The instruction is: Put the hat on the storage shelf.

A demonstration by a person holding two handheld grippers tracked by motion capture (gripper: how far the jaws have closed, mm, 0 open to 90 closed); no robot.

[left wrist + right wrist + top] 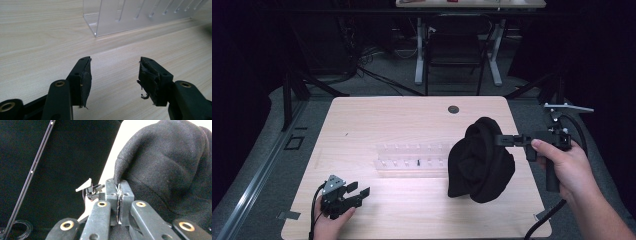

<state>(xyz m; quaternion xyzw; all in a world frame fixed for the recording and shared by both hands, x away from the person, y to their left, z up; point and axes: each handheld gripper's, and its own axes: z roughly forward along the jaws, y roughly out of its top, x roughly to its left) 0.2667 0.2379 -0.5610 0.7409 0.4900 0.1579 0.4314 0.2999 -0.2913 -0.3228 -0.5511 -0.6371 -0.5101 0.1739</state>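
A bundled black cloth [479, 162] hangs over the right side of the wooden table [412, 120], its lower end near the tabletop. My right gripper [501, 140] comes in from the right and is shut on the black cloth's upper edge. In the right gripper view the jaws are pressed together on the cloth [170, 165] at the gripper's tip [119, 185]. My left gripper [360, 193] rests low at the table's front left, open with nothing between its fingers. The left gripper view shows that gripper [115, 62] spread wide above bare wood.
A clear plastic rack [412, 159] with several slots lies across the table's middle, left of the cloth; its near end [120, 17] stands ahead of my left gripper. A round cable hole [453, 109] sits at the table's far edge. A chair [455, 47] and desk legs stand beyond.
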